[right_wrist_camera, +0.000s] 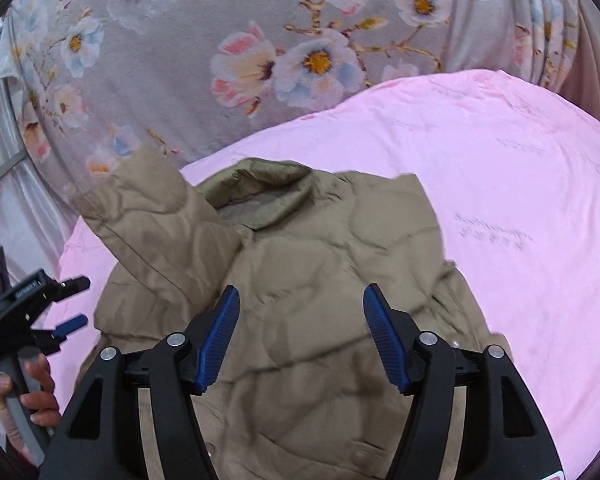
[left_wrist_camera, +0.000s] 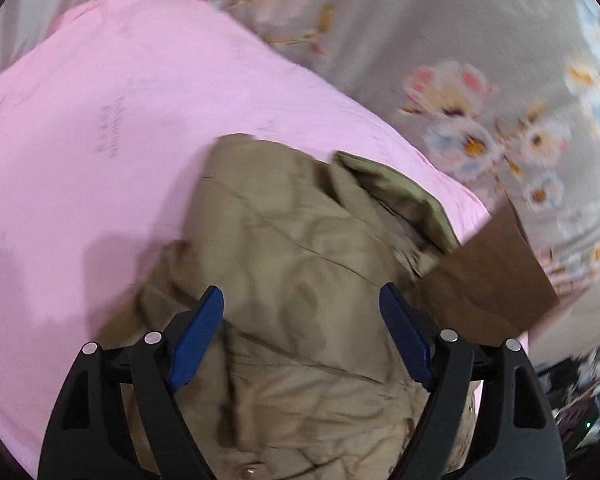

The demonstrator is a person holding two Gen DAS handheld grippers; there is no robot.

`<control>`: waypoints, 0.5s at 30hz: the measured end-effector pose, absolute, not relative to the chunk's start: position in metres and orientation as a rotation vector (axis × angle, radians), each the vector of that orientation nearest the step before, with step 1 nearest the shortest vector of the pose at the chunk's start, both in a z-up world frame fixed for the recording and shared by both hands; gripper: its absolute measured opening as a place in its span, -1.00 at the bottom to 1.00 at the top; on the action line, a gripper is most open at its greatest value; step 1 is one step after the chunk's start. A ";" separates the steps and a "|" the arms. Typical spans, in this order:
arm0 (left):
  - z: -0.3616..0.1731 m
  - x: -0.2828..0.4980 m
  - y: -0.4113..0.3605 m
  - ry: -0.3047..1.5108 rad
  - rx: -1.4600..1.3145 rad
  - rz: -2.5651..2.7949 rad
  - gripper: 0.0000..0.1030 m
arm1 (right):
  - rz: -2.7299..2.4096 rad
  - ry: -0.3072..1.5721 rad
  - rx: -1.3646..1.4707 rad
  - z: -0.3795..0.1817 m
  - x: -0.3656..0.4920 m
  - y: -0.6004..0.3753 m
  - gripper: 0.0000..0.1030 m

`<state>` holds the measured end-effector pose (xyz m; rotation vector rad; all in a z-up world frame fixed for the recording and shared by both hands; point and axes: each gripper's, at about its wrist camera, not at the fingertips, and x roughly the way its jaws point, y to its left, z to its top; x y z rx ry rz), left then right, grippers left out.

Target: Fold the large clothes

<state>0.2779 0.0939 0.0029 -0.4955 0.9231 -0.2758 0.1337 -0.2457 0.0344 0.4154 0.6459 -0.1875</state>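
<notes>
Jacket [right_wrist_camera: 300, 280] is seen bunched on pink sheet [right_wrist_camera: 520, 184] of the bed; left hand-held gripper [left_wrist_camera: 302, 312] and right hand-held gripper [right_wrist_camera: 302, 312] are held apart, empty. Sleeve [right_wrist_camera: 148, 220] could be missed, so folds may be undone.

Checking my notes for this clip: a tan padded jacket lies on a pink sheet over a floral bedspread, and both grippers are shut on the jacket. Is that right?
Not quite. Both the left gripper and the right gripper are open above the tan padded jacket, gripping nothing, as each wrist view shows. The jacket does lie on the pink sheet over the floral bedspread.
</notes>
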 end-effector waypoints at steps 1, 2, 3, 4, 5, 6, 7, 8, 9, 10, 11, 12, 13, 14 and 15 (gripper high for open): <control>-0.002 0.282 0.103 0.931 -0.516 -0.264 0.50 | -0.175 0.640 0.404 0.039 0.139 -0.240 0.31; -0.005 0.282 0.107 0.936 -0.524 -0.257 0.50 | -0.167 0.634 0.393 0.042 0.142 -0.235 0.32; -0.009 0.284 0.111 0.942 -0.532 -0.255 0.50 | -0.159 0.628 0.379 0.046 0.145 -0.230 0.33; -0.011 0.284 0.111 0.946 -0.535 -0.260 0.50 | -0.149 0.622 0.362 0.050 0.150 -0.223 0.36; -0.013 0.286 0.111 0.951 -0.541 -0.268 0.50 | -0.143 0.618 0.348 0.053 0.152 -0.218 0.38; -0.014 0.285 0.110 0.952 -0.543 -0.274 0.50 | -0.140 0.614 0.334 0.055 0.155 -0.214 0.39; -0.016 0.285 0.109 0.956 -0.543 -0.275 0.50 | -0.142 0.613 0.324 0.056 0.157 -0.212 0.40; -0.018 0.287 0.107 0.960 -0.545 -0.274 0.50 | -0.149 0.613 0.311 0.056 0.160 -0.210 0.41; -0.020 0.289 0.106 0.966 -0.552 -0.272 0.50 | -0.157 0.613 0.308 0.056 0.160 -0.210 0.41; -0.023 0.292 0.106 0.973 -0.560 -0.268 0.50 | -0.165 0.614 0.308 0.055 0.162 -0.212 0.42; -0.026 0.295 0.107 0.981 -0.575 -0.263 0.50 | -0.179 0.618 0.316 0.053 0.163 -0.217 0.42; -0.029 0.297 0.107 0.987 -0.586 -0.259 0.50 | -0.194 0.623 0.327 0.051 0.164 -0.223 0.42; -0.032 0.300 0.108 0.994 -0.595 -0.255 0.50 | -0.206 0.625 0.334 0.049 0.164 -0.227 0.42; -0.036 0.302 0.108 1.002 -0.605 -0.253 0.50 | -0.222 0.629 0.344 0.046 0.164 -0.234 0.42; -0.040 0.306 0.109 1.014 -0.620 -0.249 0.50 | -0.235 0.636 0.355 0.043 0.163 -0.240 0.42</control>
